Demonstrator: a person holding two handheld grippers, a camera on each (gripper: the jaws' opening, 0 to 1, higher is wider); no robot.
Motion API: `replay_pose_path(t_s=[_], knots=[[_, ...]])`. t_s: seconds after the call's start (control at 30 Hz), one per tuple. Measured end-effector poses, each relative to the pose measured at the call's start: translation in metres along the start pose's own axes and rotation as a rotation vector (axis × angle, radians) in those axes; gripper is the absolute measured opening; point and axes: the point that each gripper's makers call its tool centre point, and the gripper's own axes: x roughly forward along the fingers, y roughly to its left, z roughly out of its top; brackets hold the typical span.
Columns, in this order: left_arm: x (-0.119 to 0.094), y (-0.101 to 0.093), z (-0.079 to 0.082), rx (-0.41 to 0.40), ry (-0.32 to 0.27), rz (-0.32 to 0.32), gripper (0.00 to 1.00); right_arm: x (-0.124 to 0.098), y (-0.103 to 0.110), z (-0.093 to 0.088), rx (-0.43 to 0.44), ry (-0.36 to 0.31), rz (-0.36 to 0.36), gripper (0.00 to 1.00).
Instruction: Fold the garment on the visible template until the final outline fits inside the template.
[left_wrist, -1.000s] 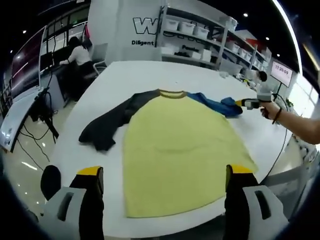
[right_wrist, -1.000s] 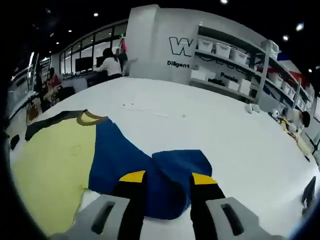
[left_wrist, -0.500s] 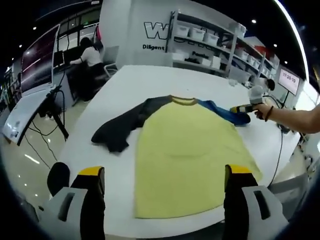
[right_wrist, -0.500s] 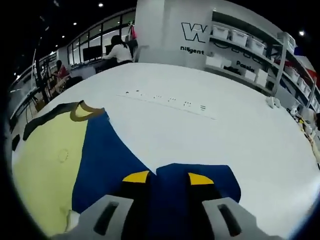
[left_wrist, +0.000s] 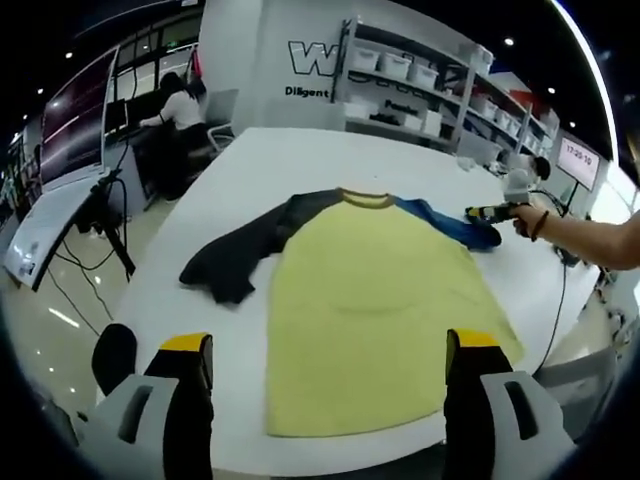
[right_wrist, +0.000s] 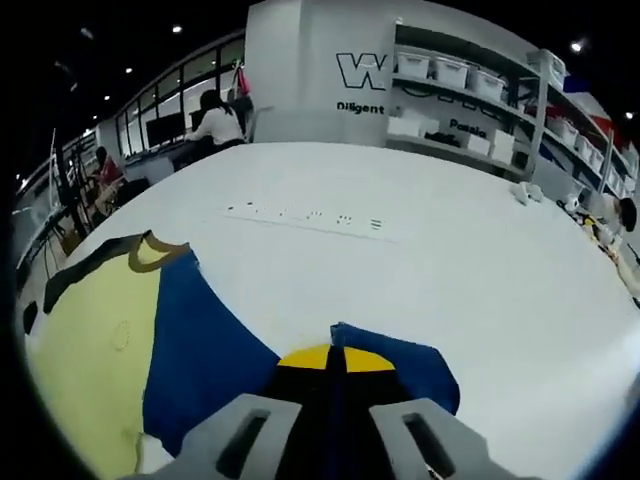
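**Right claw pinched on the blue sleeve**

Here my right gripper (right_wrist: 335, 358) has its yellow-tipped jaws pressed together on the cuff end of the blue sleeve (right_wrist: 215, 355), which lies on the white table (right_wrist: 480, 270). In the left gripper view the shirt (left_wrist: 375, 300) lies flat on that table, yellow body toward me, collar away, the dark sleeve (left_wrist: 240, 255) spread out to its left and bent back at the cuff. My right gripper shows there too, at the blue sleeve's far end. My left gripper (left_wrist: 320, 365) hangs above the near table edge by the hem, jaws spread wide, holding nothing. Shelves with bins (left_wrist: 420, 75) stand behind the table.
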Motion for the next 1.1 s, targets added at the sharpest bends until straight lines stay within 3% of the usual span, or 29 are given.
replay_pose_path(t_s=[0.17,0.33,0.4,0.57,0.67,0.77,0.93,1.1], knots=[[-0.001,-0.005,0.003,0.012,-0.011,-0.016,0.94,-0.038,-0.041,0.004,0.113,-0.054,-0.127,0.00],[-0.002,-0.008,0.008,0.023,-0.027,-0.021,0.92,-0.065,-0.064,-0.008,0.158,-0.062,-0.184,0.00],[-0.003,-0.010,0.010,0.024,-0.038,-0.029,0.92,-0.081,-0.078,-0.021,0.189,-0.060,-0.219,0.00],[-0.004,-0.012,0.011,0.035,-0.041,-0.038,0.92,-0.096,-0.095,-0.050,0.227,-0.020,-0.263,0.00],[-0.006,-0.011,0.011,0.034,-0.044,-0.043,0.92,-0.105,-0.110,-0.078,0.278,0.023,-0.291,0.00],[-0.009,-0.009,0.013,0.039,-0.049,-0.038,0.92,-0.111,-0.112,-0.105,0.343,0.079,-0.293,0.00],[-0.011,-0.007,0.016,0.040,-0.054,-0.026,0.92,-0.113,-0.107,-0.132,0.410,0.110,-0.298,0.00],[-0.012,-0.008,0.018,0.043,-0.057,-0.027,0.92,-0.116,-0.107,-0.137,0.435,0.096,-0.325,0.00]])
